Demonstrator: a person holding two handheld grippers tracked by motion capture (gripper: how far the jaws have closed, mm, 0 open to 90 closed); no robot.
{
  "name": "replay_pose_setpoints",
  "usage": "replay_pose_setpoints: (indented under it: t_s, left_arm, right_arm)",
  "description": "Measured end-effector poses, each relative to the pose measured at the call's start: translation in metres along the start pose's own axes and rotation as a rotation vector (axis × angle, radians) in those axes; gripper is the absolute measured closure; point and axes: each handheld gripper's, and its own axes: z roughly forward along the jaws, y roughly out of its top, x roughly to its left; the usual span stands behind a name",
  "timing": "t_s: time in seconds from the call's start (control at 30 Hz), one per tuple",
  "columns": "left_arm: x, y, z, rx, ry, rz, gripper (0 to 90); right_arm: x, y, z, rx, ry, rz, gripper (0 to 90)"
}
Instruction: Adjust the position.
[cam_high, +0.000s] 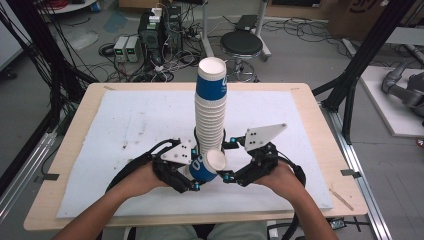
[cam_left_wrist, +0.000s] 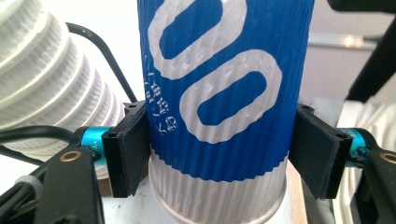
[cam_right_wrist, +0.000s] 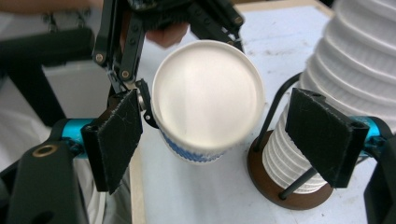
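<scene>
We see a single blue paper cup (cam_high: 206, 167) lying tilted near the middle of the table's near edge, its white mouth turned toward the right gripper (cam_high: 229, 161). The left gripper (cam_high: 196, 172) pinches it, a pad pressed on each side of its ribbed wall. The right gripper's jaws stand spread on either side of the mouth, clear of it. Just behind rises the cup stack (cam_high: 210, 107) in its wire holder (cam_right_wrist: 280, 184), on the white mat (cam_high: 125, 130).
</scene>
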Motion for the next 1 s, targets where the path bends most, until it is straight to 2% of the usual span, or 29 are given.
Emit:
replay_pose_setpoints:
  t_s: [0.03,0.1,0.23,0.4,0.47,0.67,0.77,0.9,1.0]
  left_arm:
    - [0.0,0.0,0.0,0.0,0.0,0.0,27.3]
    - [0.0,0.006,0.0,0.032,-0.006,0.016,27.3]
    - [-0.002,0.011,0.001,0.068,-0.021,0.042,27.4]
    - [-0.002,0.011,0.004,0.089,-0.035,0.04,27.3]
    - [-0.002,0.01,0.005,0.099,-0.043,0.041,27.3]
    - [-0.002,0.01,0.008,0.11,-0.064,0.042,27.4]
    - [-0.002,0.009,0.009,0.12,-0.069,0.048,27.5]
    - [-0.001,0.009,0.007,0.103,-0.07,0.045,27.2]
    - [0.0,0.004,0.007,0.049,-0.077,0.019,23.7]
  right_arm:
    - [0.0,0.0,0.0,0.0,0.0,0.0,19.2]
    - [0.0,0.009,0.006,0.049,0.011,-0.041,19.2]
    - [0.001,0.019,0.013,0.094,0.015,-0.09,19.2]
    - [-0.001,0.023,0.021,0.139,0.043,-0.092,20.3]
    - [-0.002,0.023,0.023,0.156,0.067,-0.091,25.6]
    - [-0.001,0.022,0.028,0.191,0.106,-0.089,28.9]
    - [-0.001,0.022,0.03,0.209,0.118,-0.095,33.2]
    - [-0.001,0.021,0.029,0.206,0.116,-0.093,34.1]
    - [-0.002,0.02,0.027,0.19,0.119,-0.093,33.9]
